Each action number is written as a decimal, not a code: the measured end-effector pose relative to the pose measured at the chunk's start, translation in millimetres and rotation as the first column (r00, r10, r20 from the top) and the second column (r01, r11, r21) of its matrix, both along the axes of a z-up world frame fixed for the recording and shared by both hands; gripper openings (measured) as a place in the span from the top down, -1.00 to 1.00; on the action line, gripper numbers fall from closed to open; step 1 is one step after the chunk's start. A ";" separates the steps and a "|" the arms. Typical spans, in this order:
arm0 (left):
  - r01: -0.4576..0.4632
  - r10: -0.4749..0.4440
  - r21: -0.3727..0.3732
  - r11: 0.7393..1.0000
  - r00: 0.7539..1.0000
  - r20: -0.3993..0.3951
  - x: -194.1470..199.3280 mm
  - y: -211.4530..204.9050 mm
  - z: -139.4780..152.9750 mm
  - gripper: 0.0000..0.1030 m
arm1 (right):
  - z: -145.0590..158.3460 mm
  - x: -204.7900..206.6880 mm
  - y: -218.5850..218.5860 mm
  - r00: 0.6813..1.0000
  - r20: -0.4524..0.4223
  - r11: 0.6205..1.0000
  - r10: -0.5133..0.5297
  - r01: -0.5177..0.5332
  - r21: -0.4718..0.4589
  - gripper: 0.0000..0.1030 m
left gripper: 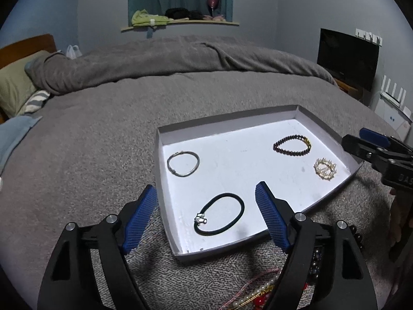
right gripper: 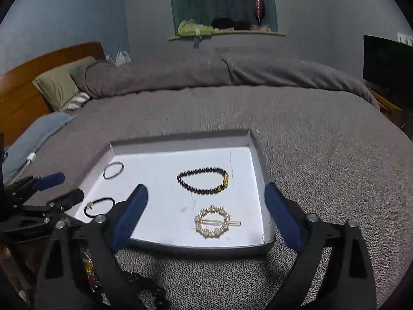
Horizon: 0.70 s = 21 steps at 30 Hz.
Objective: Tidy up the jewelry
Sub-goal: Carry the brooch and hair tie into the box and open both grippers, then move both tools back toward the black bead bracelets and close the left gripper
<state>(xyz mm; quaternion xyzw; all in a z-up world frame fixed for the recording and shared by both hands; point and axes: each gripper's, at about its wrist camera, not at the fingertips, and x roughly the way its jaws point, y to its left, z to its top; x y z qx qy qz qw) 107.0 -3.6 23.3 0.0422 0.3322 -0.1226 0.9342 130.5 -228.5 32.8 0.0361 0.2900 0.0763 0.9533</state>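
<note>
A big bed with a fuzzy grey blanket [left gripper: 129,118] fills the room. A soft green pillow [left gripper: 13,87] leans on the brown wooden headboard [right gripper: 23,87]. A flat black screen [left gripper: 347,56] stands by the wall. A pink wine glass [left gripper: 213,0] sits on the window ledge.

The tray [right gripper: 258,152] holds 2 bracelets [right gripper: 202,180], 1 hair tie [right gripper: 99,206] and 1 pearl clip [right gripper: 213,221].

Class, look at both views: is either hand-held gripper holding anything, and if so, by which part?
Nothing is held. The left hand-held gripper and right hand-held gripper are both open above the tray; the jewelry lies loose inside.
</note>
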 end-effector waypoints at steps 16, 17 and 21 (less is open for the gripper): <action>-0.097 0.098 -0.023 0.995 0.993 0.069 -14.3 18.1 9.2 -0.85 | 7.2 -36.1 -6.0 0.995 0.096 0.999 -0.033 0.033 0.001 -0.89; -0.102 0.104 -0.034 0.994 0.993 0.062 -16.3 21.1 8.4 -0.85 | 7.6 -39.5 -5.5 0.994 0.100 0.999 -0.037 0.039 -0.017 -0.89; -0.120 0.123 -0.064 0.991 0.991 0.044 -24.9 31.0 6.4 -0.85 | 8.1 -52.2 -5.7 0.992 0.116 0.998 -0.046 0.050 -0.037 -0.89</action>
